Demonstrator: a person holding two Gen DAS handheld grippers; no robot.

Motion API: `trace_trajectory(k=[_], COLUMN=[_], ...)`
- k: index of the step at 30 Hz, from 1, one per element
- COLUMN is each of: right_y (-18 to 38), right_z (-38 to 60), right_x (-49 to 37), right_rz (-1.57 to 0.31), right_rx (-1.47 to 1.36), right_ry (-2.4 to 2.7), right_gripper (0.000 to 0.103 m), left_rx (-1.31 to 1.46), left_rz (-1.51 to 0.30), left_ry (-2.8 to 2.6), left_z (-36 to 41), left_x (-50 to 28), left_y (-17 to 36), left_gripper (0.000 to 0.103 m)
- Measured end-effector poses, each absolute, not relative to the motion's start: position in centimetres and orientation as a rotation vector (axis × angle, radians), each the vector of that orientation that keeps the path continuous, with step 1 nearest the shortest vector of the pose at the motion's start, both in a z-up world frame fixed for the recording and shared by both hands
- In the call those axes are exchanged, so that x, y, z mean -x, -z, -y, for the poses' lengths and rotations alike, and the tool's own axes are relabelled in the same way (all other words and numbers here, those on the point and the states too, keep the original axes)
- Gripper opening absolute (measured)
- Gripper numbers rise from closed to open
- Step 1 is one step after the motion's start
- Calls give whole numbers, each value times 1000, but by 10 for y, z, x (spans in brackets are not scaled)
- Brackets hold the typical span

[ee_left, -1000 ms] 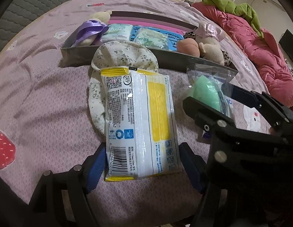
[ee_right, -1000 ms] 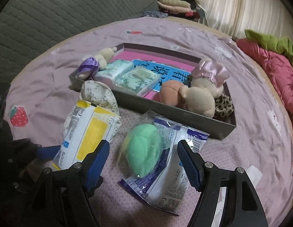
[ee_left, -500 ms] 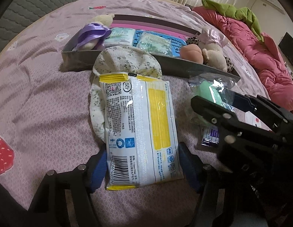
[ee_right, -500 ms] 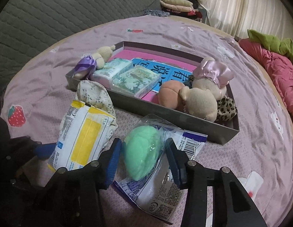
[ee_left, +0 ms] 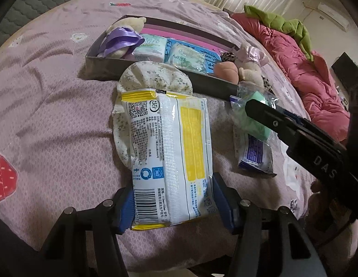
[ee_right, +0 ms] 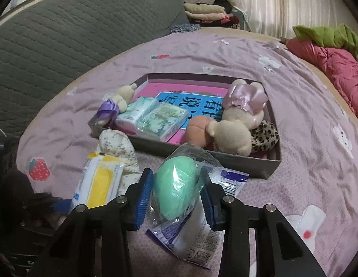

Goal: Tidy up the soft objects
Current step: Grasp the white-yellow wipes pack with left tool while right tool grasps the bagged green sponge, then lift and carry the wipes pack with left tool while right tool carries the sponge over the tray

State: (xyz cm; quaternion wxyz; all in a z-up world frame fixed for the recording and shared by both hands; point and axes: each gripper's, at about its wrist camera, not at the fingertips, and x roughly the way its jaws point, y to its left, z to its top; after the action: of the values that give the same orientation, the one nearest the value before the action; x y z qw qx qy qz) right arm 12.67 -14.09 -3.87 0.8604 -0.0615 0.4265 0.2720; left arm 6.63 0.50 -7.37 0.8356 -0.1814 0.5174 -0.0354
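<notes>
Right tool (ee_right: 176, 198) is closing: blue pads now pressing both sides of the green sponge (ee_right: 175, 190) in its clear bag, bag lifting off the bed at its front end. Left tool (ee_left: 173, 204) is narrowing too, pads touching the yellow-and-white wipes pack (ee_left: 169, 159) edges.

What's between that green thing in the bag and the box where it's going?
Only the box's low near wall. The right gripper is shut on the green sponge in its clear bag, just before that wall; clearing it means lifting.
</notes>
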Motion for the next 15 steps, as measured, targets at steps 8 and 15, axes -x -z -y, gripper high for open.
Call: trace_trajectory(k=[8,15], right_y=[45,40], right_z=[140,146], right_x=[-125,-122], right_rz=[-916,-899], right_rx=[140,97], right_ry=[-592,-606], right_gripper=[43,41], left_rx=[370,385], left_rz=[-1091,-1074], left_ry=[67,68], left_z=[-6,-11], left_x=[-62,-55], left_y=[72,64], left_gripper=[60,60])
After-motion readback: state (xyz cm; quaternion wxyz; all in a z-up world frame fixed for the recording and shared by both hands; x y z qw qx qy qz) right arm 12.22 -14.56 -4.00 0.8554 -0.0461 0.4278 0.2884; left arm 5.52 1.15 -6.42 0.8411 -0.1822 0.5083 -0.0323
